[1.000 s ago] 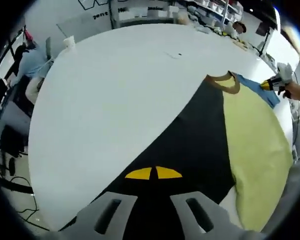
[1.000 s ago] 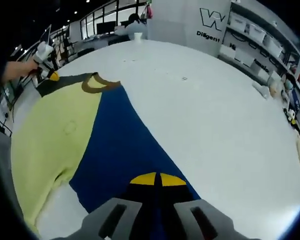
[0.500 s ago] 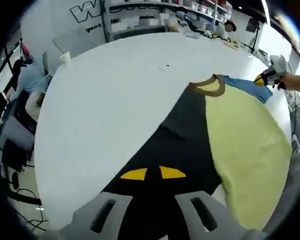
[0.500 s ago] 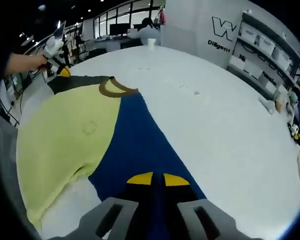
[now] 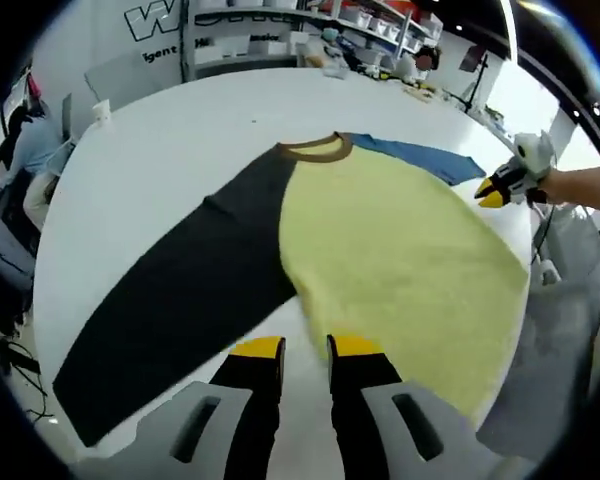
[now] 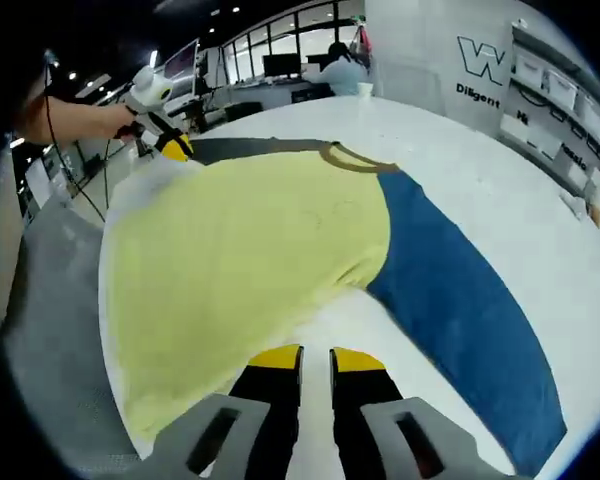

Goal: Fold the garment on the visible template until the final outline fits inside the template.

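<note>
I see the shirt [image 5: 380,250] spread flat on the white table [image 5: 170,150]. It has a pale yellow body, one black sleeve [image 5: 170,300] and one blue sleeve [image 6: 460,290], with a brown collar [image 5: 315,150]. In the left gripper view the collar points away from me, toward the far shelves, and the yellow body runs from it down toward my jaws. The black sleeve stretches out long to the left of that view, ending near the table's near edge. The blue sleeve reaches toward the right, where my other gripper shows.

My left gripper [image 5: 305,350] has its yellow-tipped jaws close together, with just a thin gap between them. It sits at the yellow hem; I cannot tell if any cloth is pinched.

In the right gripper view the collar is again at the far end, the blue sleeve runs long down the right side, and the black sleeve lies as a thin band at the top. My right gripper [image 6: 315,358] also has its jaws nearly together, tips at the yellow hem edge over the table; whether it grips cloth I cannot tell.

A grey cloth [image 6: 50,330] hangs along the table edge on the left of this view.
</note>
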`<state>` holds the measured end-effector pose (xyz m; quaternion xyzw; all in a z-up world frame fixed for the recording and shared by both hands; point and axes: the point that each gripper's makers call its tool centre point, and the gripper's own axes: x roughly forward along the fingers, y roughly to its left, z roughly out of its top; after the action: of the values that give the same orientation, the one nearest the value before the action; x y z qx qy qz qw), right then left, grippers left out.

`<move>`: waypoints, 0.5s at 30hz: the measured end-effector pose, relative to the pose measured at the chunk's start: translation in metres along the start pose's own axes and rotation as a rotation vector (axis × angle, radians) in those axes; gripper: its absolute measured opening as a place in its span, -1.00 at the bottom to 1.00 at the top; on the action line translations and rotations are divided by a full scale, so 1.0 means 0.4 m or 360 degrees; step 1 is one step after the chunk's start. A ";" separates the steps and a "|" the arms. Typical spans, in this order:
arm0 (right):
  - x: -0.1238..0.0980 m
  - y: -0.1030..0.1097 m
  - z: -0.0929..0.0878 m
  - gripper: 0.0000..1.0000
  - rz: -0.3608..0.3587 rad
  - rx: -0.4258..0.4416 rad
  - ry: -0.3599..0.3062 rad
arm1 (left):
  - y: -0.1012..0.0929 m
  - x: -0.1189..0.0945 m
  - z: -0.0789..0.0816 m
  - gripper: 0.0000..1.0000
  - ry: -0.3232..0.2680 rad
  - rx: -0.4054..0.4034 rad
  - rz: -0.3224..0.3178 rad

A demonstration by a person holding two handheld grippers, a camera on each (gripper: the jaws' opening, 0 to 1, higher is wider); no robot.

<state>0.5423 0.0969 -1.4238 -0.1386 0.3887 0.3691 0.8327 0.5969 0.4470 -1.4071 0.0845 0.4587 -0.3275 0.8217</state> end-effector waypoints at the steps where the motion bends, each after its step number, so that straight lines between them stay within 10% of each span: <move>1: -0.009 0.027 -0.007 -0.88 0.0030 0.0026 -0.0027 | -0.010 0.001 -0.017 -0.57 0.0005 0.0002 -0.0009; 15: -0.083 0.234 -0.128 -0.80 0.0208 -0.0189 -0.0004 | -0.196 -0.049 -0.160 -0.46 -0.0019 0.0223 -0.0217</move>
<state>0.4326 0.1181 -1.4275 -0.1616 0.3732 0.4454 0.7977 0.4968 0.4235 -1.4148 0.1085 0.4345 -0.4144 0.7923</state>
